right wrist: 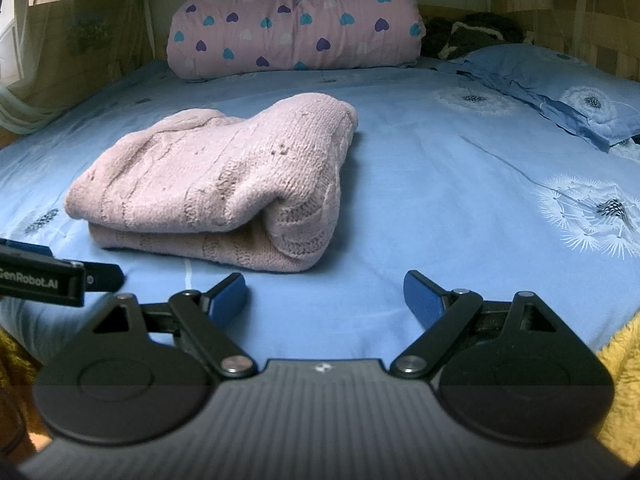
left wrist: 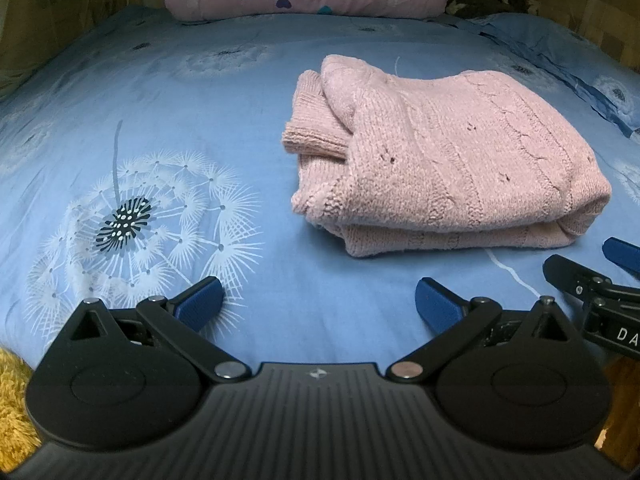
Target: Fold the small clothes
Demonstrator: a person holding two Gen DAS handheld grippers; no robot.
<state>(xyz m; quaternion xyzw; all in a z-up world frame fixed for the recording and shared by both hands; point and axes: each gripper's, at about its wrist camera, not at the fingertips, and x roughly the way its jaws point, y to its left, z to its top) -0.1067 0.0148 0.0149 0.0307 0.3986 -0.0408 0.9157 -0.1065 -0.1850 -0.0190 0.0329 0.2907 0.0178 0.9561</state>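
Pink knit sweater point(left wrist: 452, 160) looks folded on bed point(left wrist: 240, 120); left tongs point(left wrist: 319, 304) & right tongs point(right wrist: 325, 294) both agape, empty. Next prob: tidy sleeve cuff.

The sweater point(left wrist: 452, 152) was a pale dusty pink knit, ribbed at its cuff and worked with faint cable lines and small eyelet holes. The bed sheet point(left wrist: 200, 92) under it was light blue, printed with white dandelion heads that had dark centres and thin grey stems. At the far end, the rolled quilt point(right wrist: 296, 24) was pink with scattered hearts in teal, purple and white. The pillow point(right wrist: 560, 92) on the right wore the same blue dandelion print. Both grippers' frames were black; the left gripper's point(left wrist: 318, 304) fingers point(left wrist: 202, 300) had blue pads, as did the right gripper's point(right wrist: 324, 296) fingers point(right wrist: 424, 300). A fuzzy mustard-yellow fabric point(right wrist: 620, 392) showed at the near edges.
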